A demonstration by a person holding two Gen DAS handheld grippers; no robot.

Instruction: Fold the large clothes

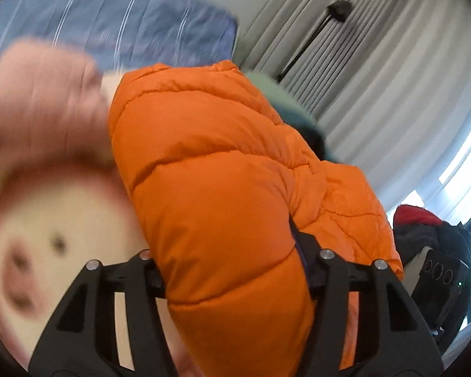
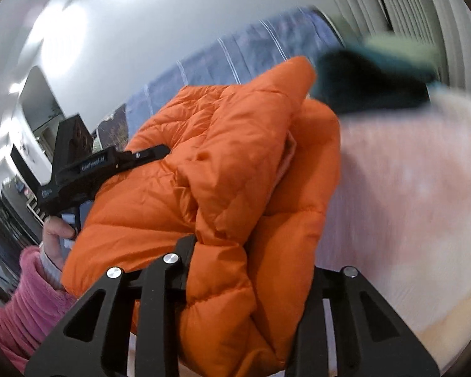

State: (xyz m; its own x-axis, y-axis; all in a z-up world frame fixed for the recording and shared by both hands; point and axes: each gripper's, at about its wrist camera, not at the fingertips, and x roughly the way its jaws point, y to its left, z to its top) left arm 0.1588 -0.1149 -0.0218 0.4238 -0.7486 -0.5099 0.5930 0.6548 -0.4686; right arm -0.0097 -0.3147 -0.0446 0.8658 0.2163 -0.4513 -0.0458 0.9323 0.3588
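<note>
An orange puffer jacket (image 1: 216, 169) hangs bunched between both grippers, lifted off the bedding. My left gripper (image 1: 232, 270) is shut on a thick padded fold, with its fingers (image 1: 311, 251) pressing in from both sides. In the right wrist view the same jacket (image 2: 235, 169) fills the middle. My right gripper (image 2: 251, 270) is shut on a bunched fold; its left finger (image 2: 185, 254) shows and the other is hidden behind the fabric. The left gripper's body (image 2: 103, 163) reaches into the jacket from the left, held by a hand (image 2: 56, 238) in a pink sleeve.
A blue striped sheet (image 1: 116, 22) lies behind. Pink plush bedding (image 1: 37, 119) with a cream face print lies under the jacket. A dark and green cloth (image 2: 370, 78) rests at its far end. Grey curtains (image 1: 376, 72), a black stand (image 1: 317, 28) and piled dark clothes (image 1: 424, 229) are at the right.
</note>
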